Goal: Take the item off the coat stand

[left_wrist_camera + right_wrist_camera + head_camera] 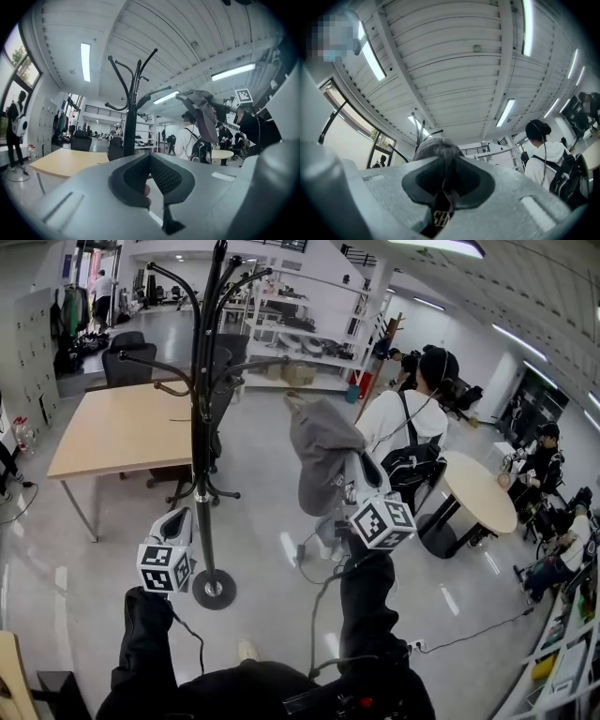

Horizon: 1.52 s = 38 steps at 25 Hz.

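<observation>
Right tongs (354, 470) grip the grey cloth item (322, 448), clear of the black metal coat stand (202, 427). Left tongs (178, 517) pinched together, empty. Next, I reckon: carry it away.

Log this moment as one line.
stage: item lifted off | right gripper: shut on grey garment, apart from coat stand | left gripper: shut, empty

This is an open-plan office. A wooden desk (122, 432), swivel chairs (127, 357) and white shelves (309, 329) stand about, people (544, 460) sit by a round table (483, 491), and strip lights (373, 58) line the ceiling (454, 42).
</observation>
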Available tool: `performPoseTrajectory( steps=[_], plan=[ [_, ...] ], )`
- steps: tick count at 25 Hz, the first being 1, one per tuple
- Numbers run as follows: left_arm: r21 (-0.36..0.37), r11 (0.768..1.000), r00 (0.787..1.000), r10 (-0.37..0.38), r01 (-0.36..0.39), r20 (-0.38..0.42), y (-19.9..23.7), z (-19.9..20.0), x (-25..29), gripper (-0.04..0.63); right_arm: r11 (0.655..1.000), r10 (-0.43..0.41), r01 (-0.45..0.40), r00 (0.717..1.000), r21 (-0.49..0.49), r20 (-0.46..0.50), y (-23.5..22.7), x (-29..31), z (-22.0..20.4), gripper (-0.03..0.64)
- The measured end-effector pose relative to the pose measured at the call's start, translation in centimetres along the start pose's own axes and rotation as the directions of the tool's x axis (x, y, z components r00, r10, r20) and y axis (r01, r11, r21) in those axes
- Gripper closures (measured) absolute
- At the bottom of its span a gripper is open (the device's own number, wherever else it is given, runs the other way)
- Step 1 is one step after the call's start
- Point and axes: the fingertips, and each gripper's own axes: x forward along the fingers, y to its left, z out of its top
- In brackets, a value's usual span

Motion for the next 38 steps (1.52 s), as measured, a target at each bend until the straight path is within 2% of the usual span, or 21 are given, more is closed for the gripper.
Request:
performPoseTrajectory(
  steps=[11, 20, 38],
  plan=[
    [-0.004, 1.0, 1.0, 0.019, -0.019, -0.015, -0.5, -0.8, -3.8, 0.594, 1.0, 0.001, 0.0, 0.998, 0.009, -0.068, 1.4, -3.6, -2.2, 0.57],
    [-0.003, 0.999, 0.999, 0.049, -0.049, 0.006, -0.1, -0.1, -8.3, 0.594, 1.0, 0.024, -0.023, 0.99, 0.012, -0.14, 4.6, -7.0, -4.6, 0.569],
    [0.008, 0.999, 0.999, 0.032, -0.032, 0.004, -1.8, 0.0, -11.3, 0.594, 0.997, 0.064, -0.051, 0.968, 0.058, -0.242, 8.3, -11.0, -9.6, 0.569]
  ],
)
